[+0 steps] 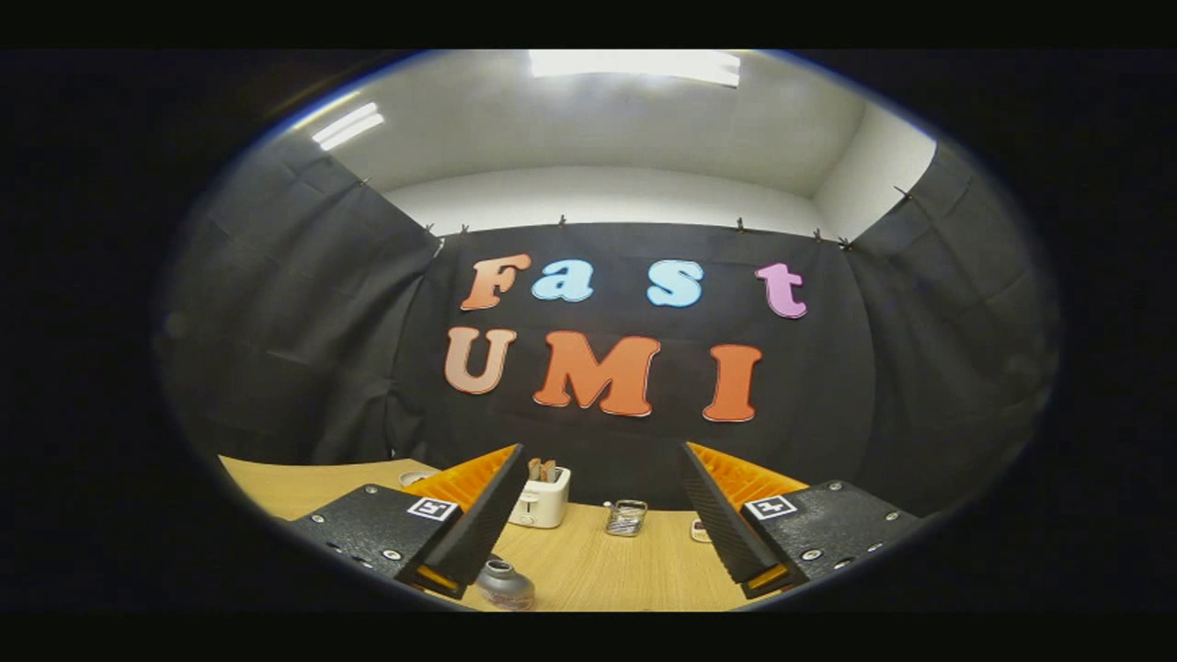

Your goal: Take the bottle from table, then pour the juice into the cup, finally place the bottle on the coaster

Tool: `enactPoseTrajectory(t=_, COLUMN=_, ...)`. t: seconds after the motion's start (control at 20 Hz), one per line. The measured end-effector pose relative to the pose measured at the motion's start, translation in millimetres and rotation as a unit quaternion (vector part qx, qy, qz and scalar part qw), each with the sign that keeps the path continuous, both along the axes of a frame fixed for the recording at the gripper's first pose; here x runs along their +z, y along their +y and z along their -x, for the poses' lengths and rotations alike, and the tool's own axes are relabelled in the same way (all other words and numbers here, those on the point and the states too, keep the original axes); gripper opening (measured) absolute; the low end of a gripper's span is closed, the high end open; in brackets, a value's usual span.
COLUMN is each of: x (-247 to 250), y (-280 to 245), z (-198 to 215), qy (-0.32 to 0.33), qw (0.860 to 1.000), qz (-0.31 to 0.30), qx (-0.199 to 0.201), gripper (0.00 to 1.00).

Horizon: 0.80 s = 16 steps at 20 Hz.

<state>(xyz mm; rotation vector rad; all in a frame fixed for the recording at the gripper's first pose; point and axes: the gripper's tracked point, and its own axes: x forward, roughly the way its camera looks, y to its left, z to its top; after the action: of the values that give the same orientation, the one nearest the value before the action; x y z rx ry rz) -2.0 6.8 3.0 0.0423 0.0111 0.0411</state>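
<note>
My gripper (600,450) is open, its fingers spread wide above the wooden table (588,561) with nothing between them. A bottle (504,584) with a grey cap and a clear body stands low down, close to the inner side of the left finger and touching neither finger. Farther out on the table, between the fingers' lines, stands a small clear glass cup (626,517). A pale flat round piece, perhaps the coaster (416,477), peeks out behind the left finger, mostly hidden.
A white toaster (541,496) with toast in it stands left of the cup, near the back of the table. A small pale object (699,530) lies by the right finger, partly hidden. Black cloth walls close the booth behind and beside the table.
</note>
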Motion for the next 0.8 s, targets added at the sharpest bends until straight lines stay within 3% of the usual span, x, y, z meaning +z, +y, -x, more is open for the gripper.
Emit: enactPoseTrajectory(t=0.8, x=-101.8, y=76.1, z=24.6, qy=0.074, qw=0.991, qz=-0.045, qx=0.101, gripper=0.97)
